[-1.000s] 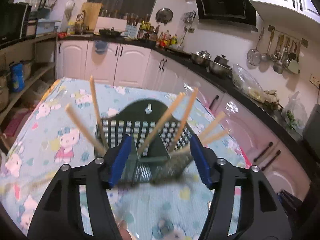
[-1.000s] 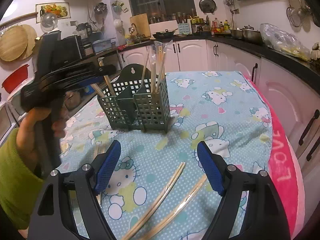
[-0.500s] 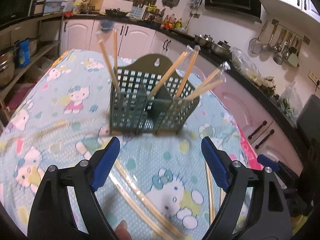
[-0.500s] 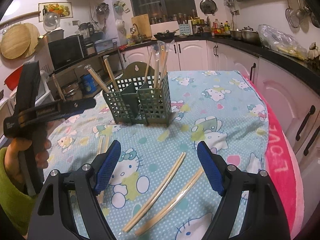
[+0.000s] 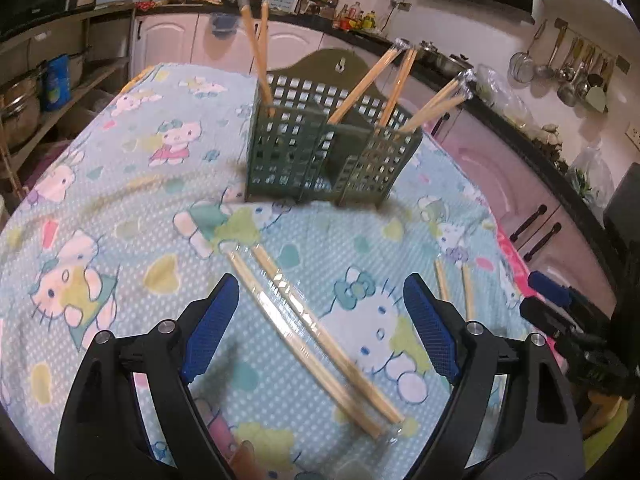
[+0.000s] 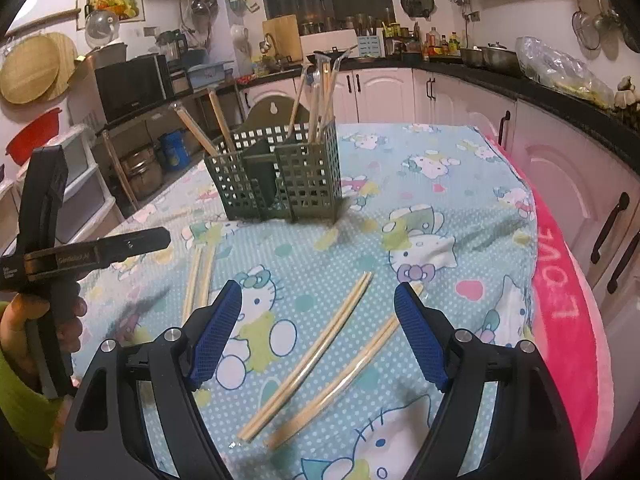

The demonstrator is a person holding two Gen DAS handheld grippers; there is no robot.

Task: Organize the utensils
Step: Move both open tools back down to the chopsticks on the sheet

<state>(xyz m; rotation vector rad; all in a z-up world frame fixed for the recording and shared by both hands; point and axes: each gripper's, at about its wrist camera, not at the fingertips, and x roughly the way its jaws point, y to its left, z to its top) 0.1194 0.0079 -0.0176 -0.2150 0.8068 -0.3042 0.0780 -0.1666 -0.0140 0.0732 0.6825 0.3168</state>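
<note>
**Both tongs wide over chopsticks in front of the caddy**

We see a table [image 5: 132, 184] under a pale blue cartoon-cat cloth, with kitchen cabinets [image 6: 384, 92] behind it. Near the middle stands the green caddy [image 5: 320, 160], our landmark, upright, with a tall back plate and gridded compartments. Wrapped chopsticks lean out of it: two from the compartment at its left end in the left wrist view, the others fanning out of its middle and right compartments.

In front of the caddy, toward us, loose pairs lie flat on the cloth. The left pair [image 5: 312, 336] runs diagonally from just before the caddy down between our left tongs [image 5: 320, 328]. The left jaws have just been opening and now stand released, wide apart above that pair without touching it. In front of the caddy's right side lie two more pairs [image 6: 320, 360], side by side. Our right tongs [image 6: 318, 332] hang over them, jaws also spread and gripping nothing.

In the right wrist view, a hand [image 6: 36, 332] with a green sleeve holds the left tool, left of and nearer than the caddy.
</note>
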